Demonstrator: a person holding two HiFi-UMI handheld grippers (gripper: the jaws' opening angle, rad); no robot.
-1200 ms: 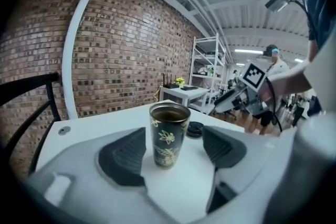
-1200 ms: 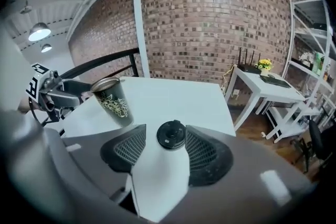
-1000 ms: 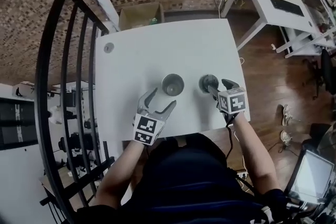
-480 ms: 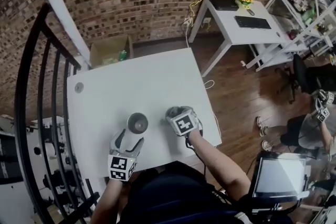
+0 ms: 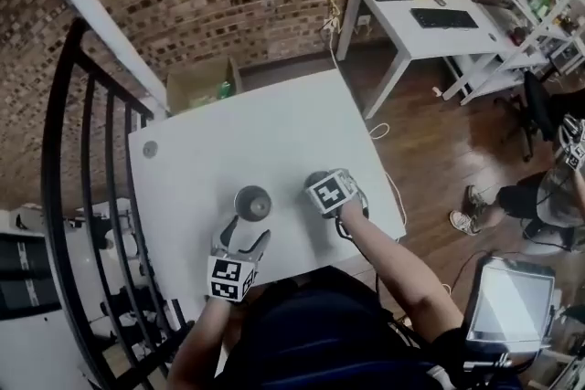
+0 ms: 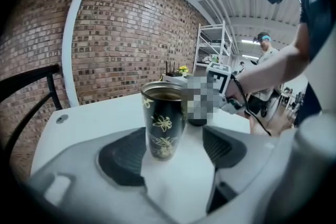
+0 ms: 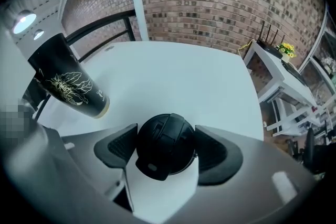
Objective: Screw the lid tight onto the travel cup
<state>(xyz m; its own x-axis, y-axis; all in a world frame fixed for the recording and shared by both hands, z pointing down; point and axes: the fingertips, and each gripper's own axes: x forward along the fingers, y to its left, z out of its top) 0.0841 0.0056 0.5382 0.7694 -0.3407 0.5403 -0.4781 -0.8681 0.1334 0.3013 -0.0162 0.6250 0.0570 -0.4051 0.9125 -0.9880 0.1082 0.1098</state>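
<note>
The black travel cup (image 5: 252,203) with gold flower print stands upright and lidless on the white table (image 5: 238,123). My left gripper (image 5: 247,230) is open just short of it; in the left gripper view the cup (image 6: 164,123) stands between the tips, untouched by either pad. The black domed lid (image 7: 165,147) lies on the table to the cup's right. My right gripper (image 5: 322,185) reaches down over it, jaws opening, with the lid between the pads and no clear squeeze. From the head view the lid is mostly hidden under the gripper.
A black stair railing (image 5: 91,151) runs along the table's left side. A cardboard box (image 5: 201,85) sits behind the table. A second white desk (image 5: 411,14) with router, keyboard and flowers stands far right. A person (image 5: 548,196) is at the right edge.
My right gripper has come over the lid and now covers it in the head view. The head camera has shifted. Cup and left gripper have stayed put.
</note>
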